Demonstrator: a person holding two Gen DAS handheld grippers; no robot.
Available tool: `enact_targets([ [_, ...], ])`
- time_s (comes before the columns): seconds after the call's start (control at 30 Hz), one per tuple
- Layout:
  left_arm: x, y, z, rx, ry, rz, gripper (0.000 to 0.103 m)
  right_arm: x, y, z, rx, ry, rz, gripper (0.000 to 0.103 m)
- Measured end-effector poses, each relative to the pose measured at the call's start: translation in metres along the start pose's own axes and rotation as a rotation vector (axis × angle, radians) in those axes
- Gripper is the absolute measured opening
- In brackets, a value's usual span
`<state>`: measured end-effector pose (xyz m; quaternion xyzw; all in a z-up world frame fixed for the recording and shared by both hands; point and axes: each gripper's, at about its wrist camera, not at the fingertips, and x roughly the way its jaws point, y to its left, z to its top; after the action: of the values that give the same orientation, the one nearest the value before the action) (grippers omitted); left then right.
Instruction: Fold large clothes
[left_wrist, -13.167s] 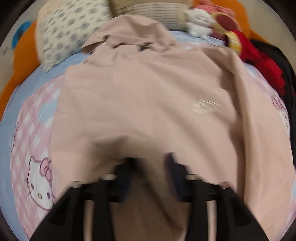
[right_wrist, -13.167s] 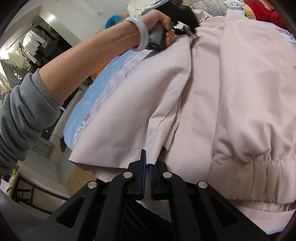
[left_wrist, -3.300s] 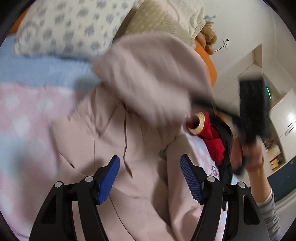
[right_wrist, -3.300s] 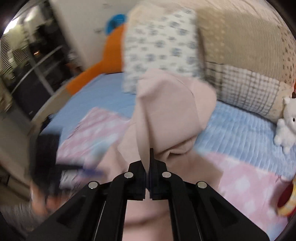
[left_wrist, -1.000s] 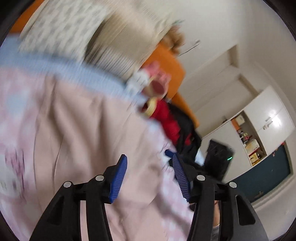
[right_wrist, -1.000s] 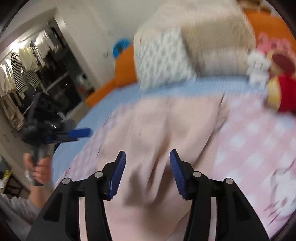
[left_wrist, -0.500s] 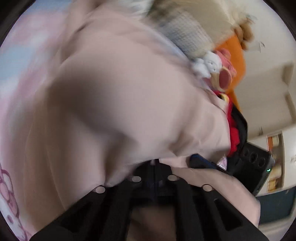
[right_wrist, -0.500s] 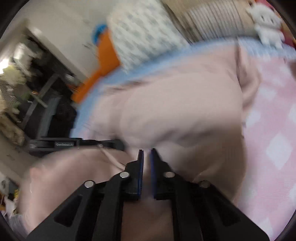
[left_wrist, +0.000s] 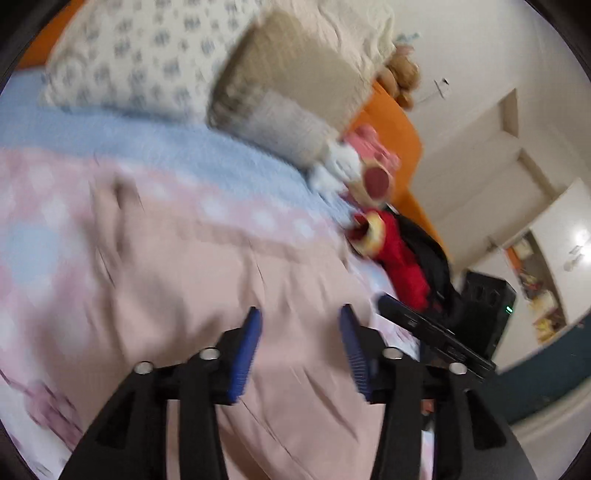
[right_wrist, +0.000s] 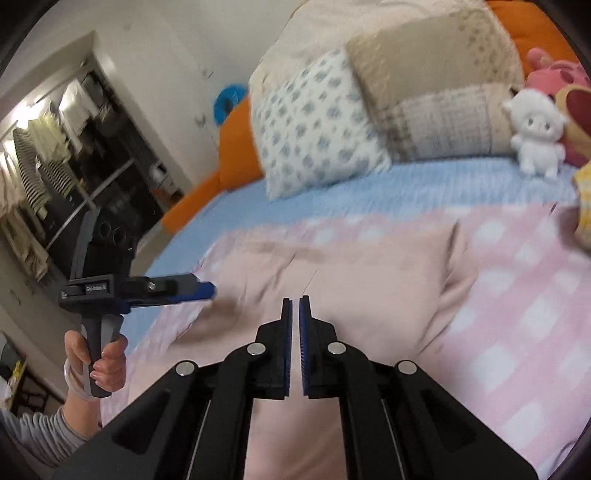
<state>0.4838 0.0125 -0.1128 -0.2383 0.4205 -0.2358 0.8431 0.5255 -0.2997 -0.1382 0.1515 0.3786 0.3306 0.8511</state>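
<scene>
The pale pink garment (left_wrist: 207, 280) lies folded flat on the bed and also shows in the right wrist view (right_wrist: 354, 273). My left gripper (left_wrist: 299, 314) is open and empty just above the garment's near part; it also shows from the side in the right wrist view (right_wrist: 207, 290) at the garment's left edge. My right gripper (right_wrist: 295, 302) hovers above the garment with its blue pads nearly together, a thin gap between them and nothing held; it appears in the left wrist view (left_wrist: 391, 308) at the garment's right edge.
A pink checked blanket (right_wrist: 517, 295) covers a blue bedsheet (right_wrist: 369, 192). Pillows (right_wrist: 314, 129) and plush toys (right_wrist: 535, 133) line the headboard. Red and black clothes (left_wrist: 402, 258) lie at the bed's right side. A wardrobe (right_wrist: 55, 166) stands left of the bed.
Half a second ago both grippers were shut on garment fabric. Now both have let go and lifted back, the left one is wide open, and the garment lies flat.
</scene>
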Motion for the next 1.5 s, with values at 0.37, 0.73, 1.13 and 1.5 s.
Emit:
enact_targets([
  [0.37,0.101,0.119,0.017,-0.231,0.085,0.113,0.009,0.099,-0.067,-0.002,0.034,0.143,-0.239,0.0],
  [0.73,-0.02,0.015,-0.028,0.022,-0.031,-0.026,0.029,0.002,0.011,-0.019,-0.109,0.047,-0.077,0.005],
  [1.13,0.01,0.066,-0.156,-0.159,0.152,-0.014,0.011,0.02,0.054,-0.153,-0.134,0.23,-0.16,0.002],
  [1.5,-0.15,-0.001,-0.202,-0.055,0.074,-0.024,0.048,-0.117,0.13,-0.17,-0.213,0.209,-0.273,0.07],
])
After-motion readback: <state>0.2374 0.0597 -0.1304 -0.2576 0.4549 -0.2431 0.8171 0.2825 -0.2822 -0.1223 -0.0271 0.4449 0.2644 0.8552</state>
